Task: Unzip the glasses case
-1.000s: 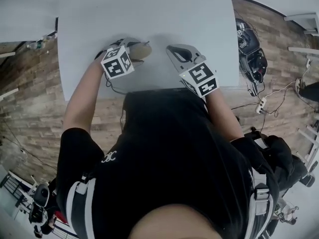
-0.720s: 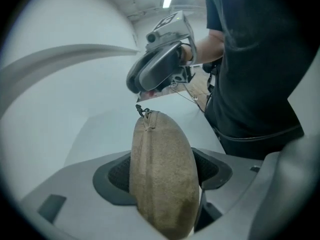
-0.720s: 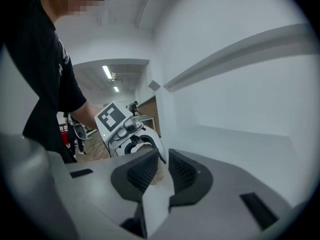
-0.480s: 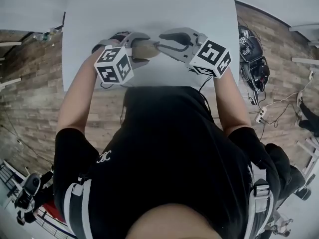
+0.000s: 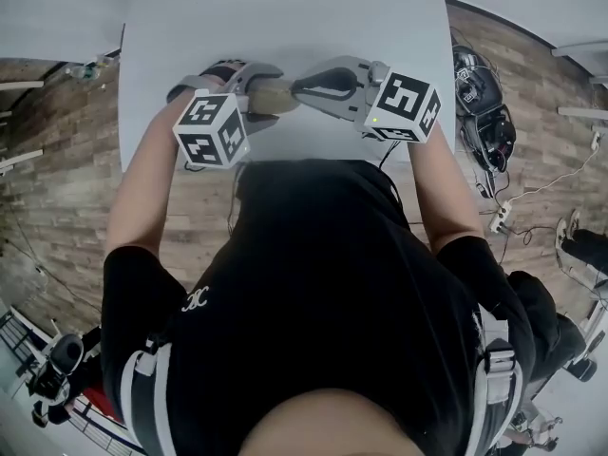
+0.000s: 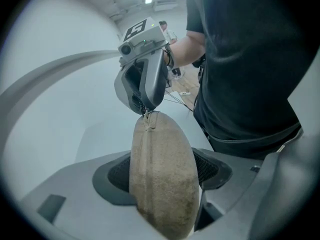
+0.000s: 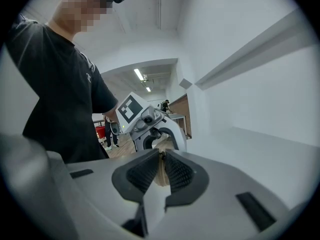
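Tan glasses case (image 6: 162,184) in left gripper (image 5: 255,96)

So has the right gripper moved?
Yes. The right gripper swung left, away from the table's right edge, to the glasses case; its jaws just closed onto its zip end.

The head camera sits high on the person and looks almost straight down. From a bit far it sees the black shirt (image 5: 323,283), both arms and the white table (image 5: 285,27) past them. A second camera rides on the left gripper (image 5: 266,94), right behind the jaws. It looks along them at the right gripper (image 5: 296,87) and the person's body. The right gripper's camera sits just as close and looks back the other way. All three views share the glasses case (image 5: 273,97) and the table.
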Tool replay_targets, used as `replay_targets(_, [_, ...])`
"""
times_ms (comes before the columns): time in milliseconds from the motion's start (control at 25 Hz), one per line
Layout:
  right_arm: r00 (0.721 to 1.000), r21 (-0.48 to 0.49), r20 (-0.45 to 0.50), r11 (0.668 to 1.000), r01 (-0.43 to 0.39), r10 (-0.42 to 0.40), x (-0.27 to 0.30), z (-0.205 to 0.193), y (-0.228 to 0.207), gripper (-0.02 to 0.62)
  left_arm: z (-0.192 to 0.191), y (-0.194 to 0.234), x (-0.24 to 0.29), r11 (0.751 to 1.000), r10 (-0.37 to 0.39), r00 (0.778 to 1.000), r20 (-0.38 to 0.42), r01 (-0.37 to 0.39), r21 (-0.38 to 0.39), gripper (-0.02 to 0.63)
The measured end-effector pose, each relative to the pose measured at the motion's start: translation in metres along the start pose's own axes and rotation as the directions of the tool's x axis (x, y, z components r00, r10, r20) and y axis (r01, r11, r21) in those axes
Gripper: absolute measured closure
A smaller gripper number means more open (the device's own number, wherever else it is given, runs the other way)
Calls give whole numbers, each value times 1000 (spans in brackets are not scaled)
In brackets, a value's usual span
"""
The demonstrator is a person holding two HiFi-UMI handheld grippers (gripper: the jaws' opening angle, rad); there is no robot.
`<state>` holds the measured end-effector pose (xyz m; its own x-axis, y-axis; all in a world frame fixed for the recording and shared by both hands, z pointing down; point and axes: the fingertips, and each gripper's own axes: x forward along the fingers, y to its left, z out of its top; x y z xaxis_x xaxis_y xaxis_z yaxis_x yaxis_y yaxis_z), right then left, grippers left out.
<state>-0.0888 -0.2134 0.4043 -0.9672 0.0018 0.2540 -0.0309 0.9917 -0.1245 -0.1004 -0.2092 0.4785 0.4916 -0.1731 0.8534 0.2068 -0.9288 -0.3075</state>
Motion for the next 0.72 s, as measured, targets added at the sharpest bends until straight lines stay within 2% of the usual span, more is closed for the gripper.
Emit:
replay_targets(200, [999,-2,44,1000,20,-20,-9,5,-1,572,9,1,-2,999,5,999,34,-3,-46,272])
replay_targets(440, [996,-13,58,997,71,-70,-8,8,2,574,10,-9,-12,979,-66,997,46,74,-192,272])
replay_targets(720, [994,5,48,995,96,-96,-18,6,-3,574,15,-3,-15,965,-59,991,117,87,-247,276])
